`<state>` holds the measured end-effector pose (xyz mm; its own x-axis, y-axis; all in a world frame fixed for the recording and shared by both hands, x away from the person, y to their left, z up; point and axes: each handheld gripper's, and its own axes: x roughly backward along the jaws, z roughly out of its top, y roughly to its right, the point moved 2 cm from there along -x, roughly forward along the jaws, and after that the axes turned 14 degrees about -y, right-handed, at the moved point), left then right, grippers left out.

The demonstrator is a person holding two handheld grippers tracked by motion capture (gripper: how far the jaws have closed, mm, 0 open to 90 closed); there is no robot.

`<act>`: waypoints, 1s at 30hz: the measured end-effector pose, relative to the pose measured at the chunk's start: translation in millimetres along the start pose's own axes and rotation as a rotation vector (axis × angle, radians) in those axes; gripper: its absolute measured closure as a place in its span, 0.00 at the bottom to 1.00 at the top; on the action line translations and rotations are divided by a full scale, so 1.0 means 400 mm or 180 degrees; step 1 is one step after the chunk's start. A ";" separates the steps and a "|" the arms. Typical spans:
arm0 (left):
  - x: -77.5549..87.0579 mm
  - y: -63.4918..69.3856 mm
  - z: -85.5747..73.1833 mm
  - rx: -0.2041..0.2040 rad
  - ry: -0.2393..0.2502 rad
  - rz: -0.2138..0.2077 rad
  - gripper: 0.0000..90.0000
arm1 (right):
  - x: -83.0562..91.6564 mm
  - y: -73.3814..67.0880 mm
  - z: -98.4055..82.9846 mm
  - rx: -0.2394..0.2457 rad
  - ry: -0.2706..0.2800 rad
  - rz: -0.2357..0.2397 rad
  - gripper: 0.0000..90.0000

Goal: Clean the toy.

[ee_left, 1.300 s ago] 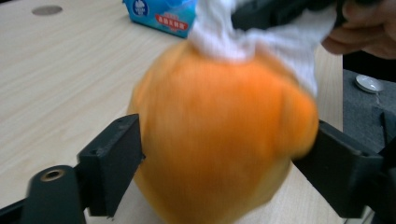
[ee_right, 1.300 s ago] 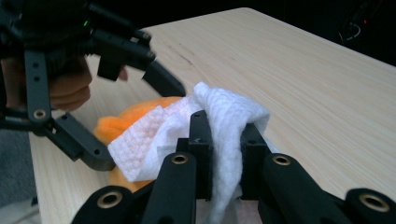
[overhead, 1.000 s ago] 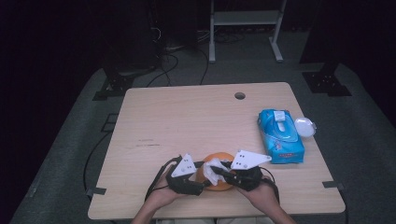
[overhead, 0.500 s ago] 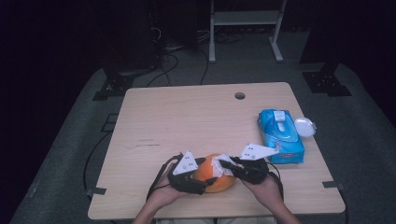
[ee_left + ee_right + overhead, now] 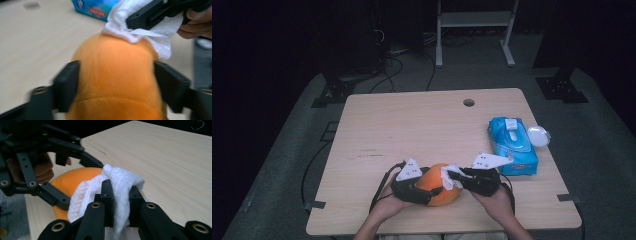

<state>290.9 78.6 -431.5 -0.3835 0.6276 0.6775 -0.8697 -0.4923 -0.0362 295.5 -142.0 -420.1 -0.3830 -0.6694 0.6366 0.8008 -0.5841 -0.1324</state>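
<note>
Both tongs meet on the orange plush toy (image 5: 439, 186); the right gripper view shows the white wipe (image 5: 117, 192) pinched.

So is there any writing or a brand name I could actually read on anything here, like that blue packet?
Blue wipes packet: a red label and a dark logo show on its end in the left gripper view, too blurred to read.
White flap on the packet's top: no print to make out.
Orange plush toy, white wipe, table: no text on them.
</note>
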 end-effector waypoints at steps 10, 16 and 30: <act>-0.006 -0.009 0.002 0.0072 0.0071 0.0108 0.29 | -0.030 0.022 -0.011 -0.0036 0.0042 0.0097 0.88; -0.006 -0.007 -0.013 0.0019 -0.0100 0.0084 0.37 | -0.031 0.038 -0.019 -0.0093 0.0015 -0.0050 0.88; 0.020 -0.037 -0.035 0.0450 -0.0022 -0.0084 0.32 | -0.051 0.026 -0.028 -0.0133 -0.0071 0.0053 0.87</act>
<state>296.4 99.2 -435.8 -0.3584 0.6375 0.6820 -0.8268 -0.5560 0.0851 306.6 -139.7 -443.0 -0.3589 -0.6691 0.6508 0.7869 -0.5919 -0.1745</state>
